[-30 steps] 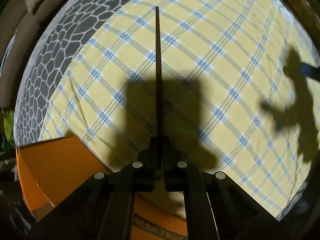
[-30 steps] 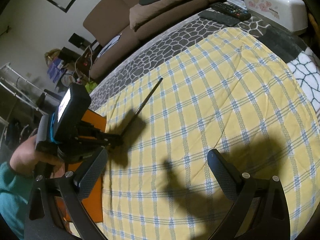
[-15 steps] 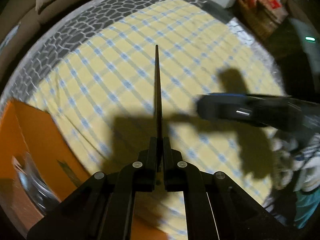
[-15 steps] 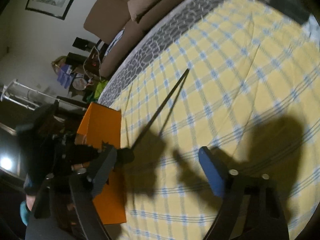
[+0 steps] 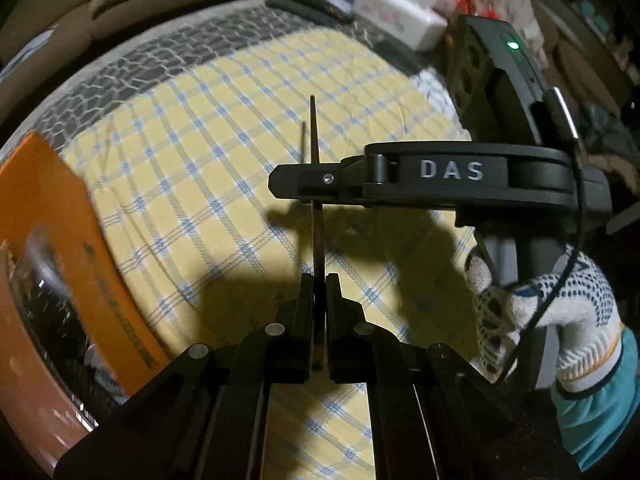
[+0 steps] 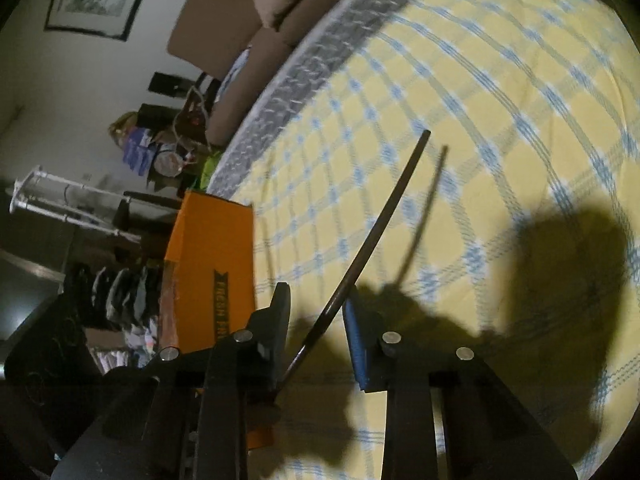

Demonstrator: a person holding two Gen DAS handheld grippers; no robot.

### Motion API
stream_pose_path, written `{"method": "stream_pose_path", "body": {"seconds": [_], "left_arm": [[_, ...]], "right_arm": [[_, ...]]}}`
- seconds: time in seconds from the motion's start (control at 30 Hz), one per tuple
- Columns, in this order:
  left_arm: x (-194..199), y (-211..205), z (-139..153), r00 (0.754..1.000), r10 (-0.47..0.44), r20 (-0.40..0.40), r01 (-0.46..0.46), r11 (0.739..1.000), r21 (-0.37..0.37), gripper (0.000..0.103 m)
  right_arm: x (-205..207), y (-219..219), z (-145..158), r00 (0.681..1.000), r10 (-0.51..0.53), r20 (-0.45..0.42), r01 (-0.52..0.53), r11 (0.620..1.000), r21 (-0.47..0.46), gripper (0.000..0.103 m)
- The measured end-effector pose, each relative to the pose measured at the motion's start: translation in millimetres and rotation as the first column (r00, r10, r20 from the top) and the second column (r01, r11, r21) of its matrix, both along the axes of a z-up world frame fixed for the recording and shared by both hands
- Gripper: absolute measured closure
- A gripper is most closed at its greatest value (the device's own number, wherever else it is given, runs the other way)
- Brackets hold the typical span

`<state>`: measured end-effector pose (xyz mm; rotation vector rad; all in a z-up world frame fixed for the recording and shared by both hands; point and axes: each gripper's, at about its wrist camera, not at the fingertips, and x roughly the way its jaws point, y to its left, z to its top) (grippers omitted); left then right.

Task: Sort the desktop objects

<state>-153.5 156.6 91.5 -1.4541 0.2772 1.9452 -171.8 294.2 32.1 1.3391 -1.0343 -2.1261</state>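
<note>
A thin dark stick (image 5: pixel 314 140) points away from me over the yellow checked cloth (image 5: pixel 200 140), and my left gripper (image 5: pixel 316 280) is shut on its near end. My right gripper (image 5: pixel 296 184) reaches in from the right, side-on, and crosses the stick at mid-length. In the right wrist view the stick (image 6: pixel 384 220) runs up between the fingers of the right gripper (image 6: pixel 316 308). Its jaws are closing, and a gap still shows beside the black finger (image 6: pixel 280 320). The blue pad (image 6: pixel 354 332) is close to the stick.
An orange cardboard box (image 5: pixel 60 208) stands at the cloth's left edge with something clear inside; it shows too in the right wrist view (image 6: pixel 216 248). A white tissue box (image 5: pixel 400 20) and remotes (image 5: pixel 312 2) lie at the far edge. A gloved hand (image 5: pixel 560 312) holds the right gripper.
The left gripper has lifted and tilted with the stick in it. The right gripper has come in across the stick, and its jaws have narrowed from wide open to close around it.
</note>
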Motion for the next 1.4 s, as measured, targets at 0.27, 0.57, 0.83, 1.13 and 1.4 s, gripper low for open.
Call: {"method": "stream_pose_path", "body": {"seconds": [0.27,0.57,0.83,1.13,1.4], "left_arm": [[16.4,-63.0,27.3,0.986,0.168,-0.005,-0.165,0.972,0.168,0.098],[35.3,-160.6,42.4,0.930,0.367,-0.007,-0.352,0.898,0.262,0.098],[41.0,-236.3,37.2,0.869,0.496,0.008,-0.472,0.822,0.319,0.098],[33.3,-310.2,17.3,0.788,0.616,-0.013,-0.594,0.765,0.251,0.098],[36.6,-336.9,-2.8,0.766,0.639,-0.077,-0.630,0.769,0.109,0.098]], "right_arm": [[10.4,-47.6,53.7,0.990,0.079,-0.118,-0.077,0.997,0.023,0.075],[23.4,-145.6,86.3,0.955,0.229,-0.190,-0.224,0.973,0.048,0.075],[24.7,-242.4,81.4,0.921,0.342,-0.186,-0.339,0.939,0.050,0.074],[22.0,-312.0,58.3,0.893,0.422,-0.155,-0.418,0.907,0.062,0.074],[27.7,-342.6,51.9,0.868,0.466,-0.170,-0.452,0.884,0.118,0.071]]}}
